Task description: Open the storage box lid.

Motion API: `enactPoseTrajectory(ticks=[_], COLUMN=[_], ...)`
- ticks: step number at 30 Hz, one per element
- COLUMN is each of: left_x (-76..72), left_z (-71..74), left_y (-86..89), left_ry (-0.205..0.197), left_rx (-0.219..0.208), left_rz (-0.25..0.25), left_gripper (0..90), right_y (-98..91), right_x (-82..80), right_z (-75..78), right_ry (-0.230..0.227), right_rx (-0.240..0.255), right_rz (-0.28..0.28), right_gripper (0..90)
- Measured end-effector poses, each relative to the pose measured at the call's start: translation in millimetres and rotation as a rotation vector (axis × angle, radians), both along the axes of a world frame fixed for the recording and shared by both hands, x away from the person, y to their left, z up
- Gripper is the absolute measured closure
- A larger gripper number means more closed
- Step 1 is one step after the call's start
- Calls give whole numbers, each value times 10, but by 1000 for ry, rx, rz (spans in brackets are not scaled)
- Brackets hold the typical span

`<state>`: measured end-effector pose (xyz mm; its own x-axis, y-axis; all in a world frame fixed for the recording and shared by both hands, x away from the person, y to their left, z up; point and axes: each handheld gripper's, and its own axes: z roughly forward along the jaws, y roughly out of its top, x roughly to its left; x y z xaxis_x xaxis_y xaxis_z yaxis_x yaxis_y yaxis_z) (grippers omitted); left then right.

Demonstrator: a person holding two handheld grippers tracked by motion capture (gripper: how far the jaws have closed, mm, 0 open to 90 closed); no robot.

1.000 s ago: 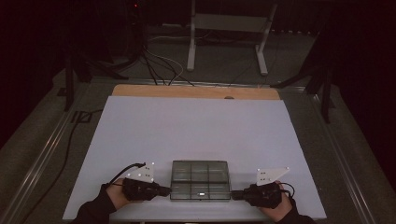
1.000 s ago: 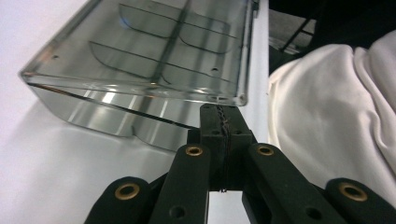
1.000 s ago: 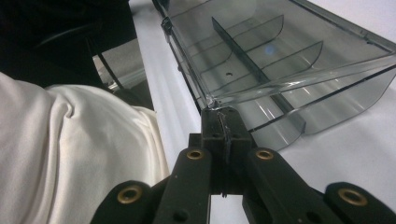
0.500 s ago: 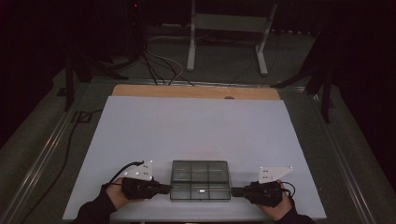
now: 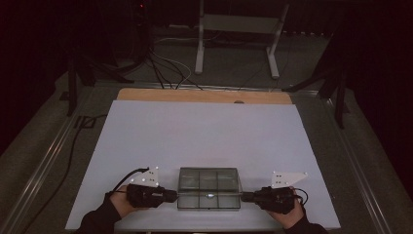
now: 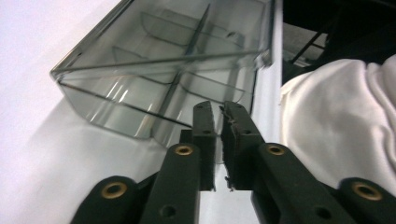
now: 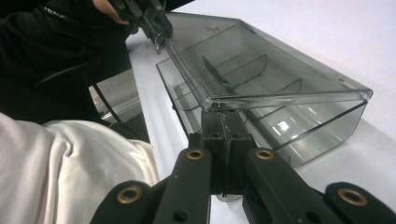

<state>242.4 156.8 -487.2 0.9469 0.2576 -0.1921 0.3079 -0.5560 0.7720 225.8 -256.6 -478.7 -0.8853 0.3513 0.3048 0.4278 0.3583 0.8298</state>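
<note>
A smoky clear compartment box (image 5: 209, 187) with a lid lies near the table's front edge. My left gripper (image 5: 174, 196) lies level at its left end. In the left gripper view that gripper (image 6: 218, 116) has just been opening: its pads stand a sliver apart at the box (image 6: 163, 56), and the lid's edge meets the tips without being pressed. My right gripper (image 5: 245, 196) is at the right end. In the right gripper view it (image 7: 219, 116) is shut on the lid's near corner of the box (image 7: 280, 74), and the left gripper (image 7: 159, 32) shows at the far corner.
A white sheet (image 5: 204, 131) covers the table, with a strip of bare wood (image 5: 204, 95) along the far side. A metal stand (image 5: 234, 44) and cables (image 5: 160, 63) are on the floor behind. White cloth (image 6: 336, 121) on the person's lap lies just past the front edge.
</note>
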Motion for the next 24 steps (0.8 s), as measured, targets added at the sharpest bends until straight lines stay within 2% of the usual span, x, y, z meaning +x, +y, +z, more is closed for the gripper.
enactPoseTrajectory(ticks=[2,5,7,10,12,13,14,15,16,19,24], left_x=[17,23,18,4,13,21,21,24,35,53,70], left_z=[1,-1,-7,10,32,39,39,48,59,67,86], left_y=[2,-4,-10,-24,-16,-13,-13,-11,-13,-18,-44], left_ry=[32,43,31,-3,-1,8,8,5,-1,-2,-30], left_rx=[-16,-15,-8,8,-4,-9,-9,-9,-10,-9,-16], left_rz=[8,14,21,76,92,86,86,89,113,121,125], left_gripper=[746,605,552,370,260,223,149,149,131,20,8], right_y=[-3,0,1,1,3,3,3,3,3,3,13], right_x=[10,18,20,27,32,36,36,38,42,54,77], right_z=[13,25,35,46,53,58,58,65,71,84,103], right_ry=[0,-3,-6,-9,-11,-13,-13,-13,-14,-20,-23], right_rx=[10,18,20,24,26,28,28,28,31,35,33], right_rz=[-6,-18,-23,-28,-30,-32,-32,-33,-35,-39,-43], right_gripper=[900,900,900,900,900,900,900,900,900,900,900])
